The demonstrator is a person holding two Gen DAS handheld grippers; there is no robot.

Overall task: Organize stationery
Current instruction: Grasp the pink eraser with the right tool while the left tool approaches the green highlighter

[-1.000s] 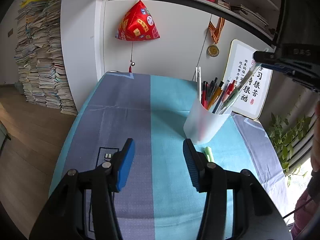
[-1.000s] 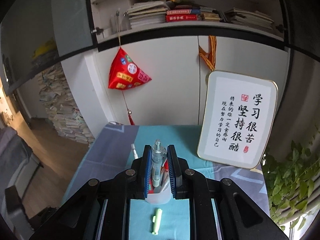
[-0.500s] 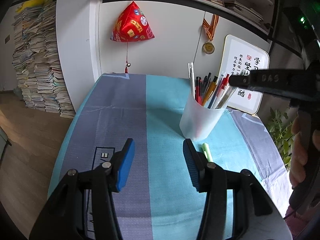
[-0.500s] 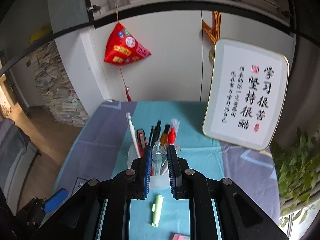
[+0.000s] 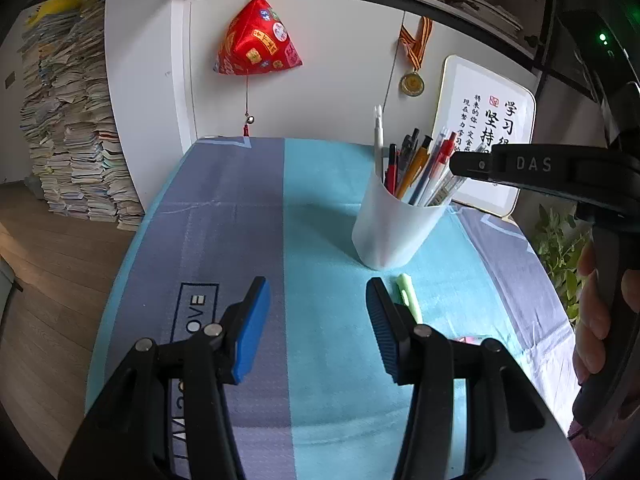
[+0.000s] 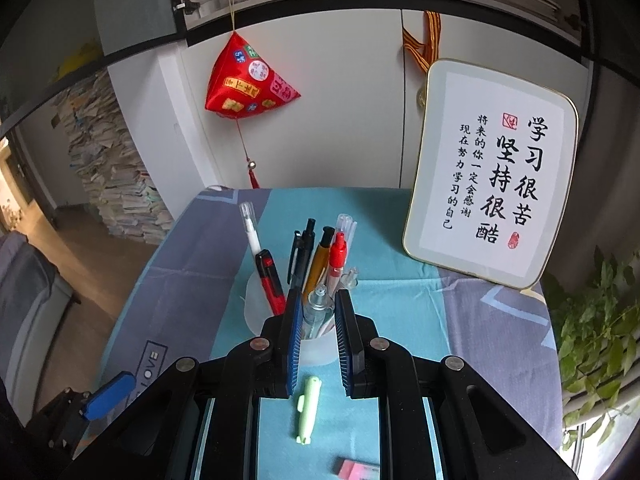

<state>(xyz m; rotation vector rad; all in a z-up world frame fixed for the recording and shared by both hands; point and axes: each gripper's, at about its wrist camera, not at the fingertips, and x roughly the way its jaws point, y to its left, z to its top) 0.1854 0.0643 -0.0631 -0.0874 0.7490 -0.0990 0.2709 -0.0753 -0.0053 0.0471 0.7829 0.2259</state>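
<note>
Nearest in the right wrist view, a pink eraser (image 6: 357,469) and a pale green highlighter (image 6: 307,410) lie on the cloth-covered counter (image 6: 192,280), the highlighter's long axis running away from the camera toward the white pen cup (image 6: 316,342) just beyond it. The right tongs (image 6: 317,308) pinch a clear pen (image 6: 316,309) that stands nearly upright, its lower end down in the cup among the other pens (image 6: 304,254). The left tongs (image 5: 318,312) are spread with nothing between them, above the counter short of the cup.
</note>
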